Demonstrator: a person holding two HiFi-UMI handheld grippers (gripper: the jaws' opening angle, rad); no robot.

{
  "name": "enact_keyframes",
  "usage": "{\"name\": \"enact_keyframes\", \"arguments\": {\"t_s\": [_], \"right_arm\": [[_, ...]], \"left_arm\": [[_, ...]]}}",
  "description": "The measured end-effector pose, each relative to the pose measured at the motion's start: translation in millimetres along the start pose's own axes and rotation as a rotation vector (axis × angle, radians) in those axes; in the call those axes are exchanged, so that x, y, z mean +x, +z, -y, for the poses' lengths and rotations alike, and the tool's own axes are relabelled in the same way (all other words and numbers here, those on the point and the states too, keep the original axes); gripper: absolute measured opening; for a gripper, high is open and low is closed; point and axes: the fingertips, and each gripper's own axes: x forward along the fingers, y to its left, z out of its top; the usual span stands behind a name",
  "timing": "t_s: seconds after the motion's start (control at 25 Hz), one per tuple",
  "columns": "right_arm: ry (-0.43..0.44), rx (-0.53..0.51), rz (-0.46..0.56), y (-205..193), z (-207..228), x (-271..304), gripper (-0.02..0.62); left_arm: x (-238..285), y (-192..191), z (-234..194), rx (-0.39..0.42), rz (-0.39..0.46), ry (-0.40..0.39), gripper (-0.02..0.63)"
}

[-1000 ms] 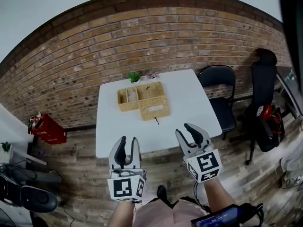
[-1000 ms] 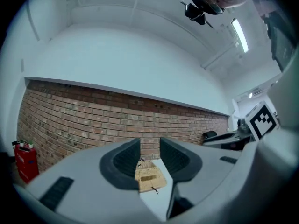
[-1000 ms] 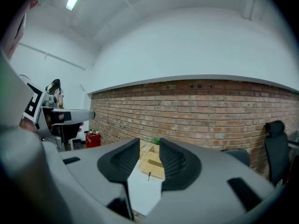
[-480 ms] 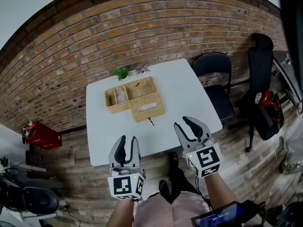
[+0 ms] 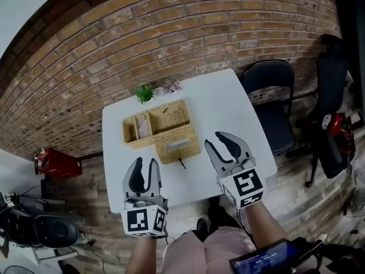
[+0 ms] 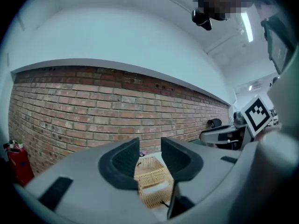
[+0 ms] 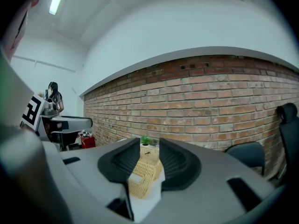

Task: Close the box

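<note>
Seen from the head view, the wicker box (image 5: pixel 149 123) sits on the far left part of the white table (image 5: pixel 234 104), its compartments open to the ceiling. Its woven lid (image 5: pixel 178 144) lies out flat on the near side, touching the box. A small dark thing (image 5: pixel 182 164) rests on the table just beside the lid. A little green plant (image 5: pixel 144 93) and a pinkish sprig (image 5: pixel 171 86) stand at the table's far edge near the brick wall, and a black chair (image 5: pixel 272 96) waits to the right. The left gripper (image 5: pixel 145 165) hangs over the table's near edge and the right gripper (image 5: pixel 215 139) over the near right part, both well apart from the box. In the left gripper view, the left gripper (image 6: pixel 149 146) has its jaws easing apart with only air between them. The box (image 6: pixel 152 176) shows through the gap, far off on the table. In the right gripper view, the right gripper (image 7: pixel 149 146) stands slack, its jaws parted and holding nothing. The box (image 7: pixel 142 171) and the plant (image 7: pixel 145 140) show beyond them, with the chair (image 7: pixel 245 150) at the right.
</note>
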Motion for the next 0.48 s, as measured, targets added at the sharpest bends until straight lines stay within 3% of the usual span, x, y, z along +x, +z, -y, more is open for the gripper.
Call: {"name": "enact_keyframes", "arguments": {"t_s": [0.48], "right_arm": [[0.144, -0.007, 0.06, 40, 53, 90, 0.131]], "left_arm": [[70, 40, -36, 0.065, 0.038, 0.172, 0.152]]}}
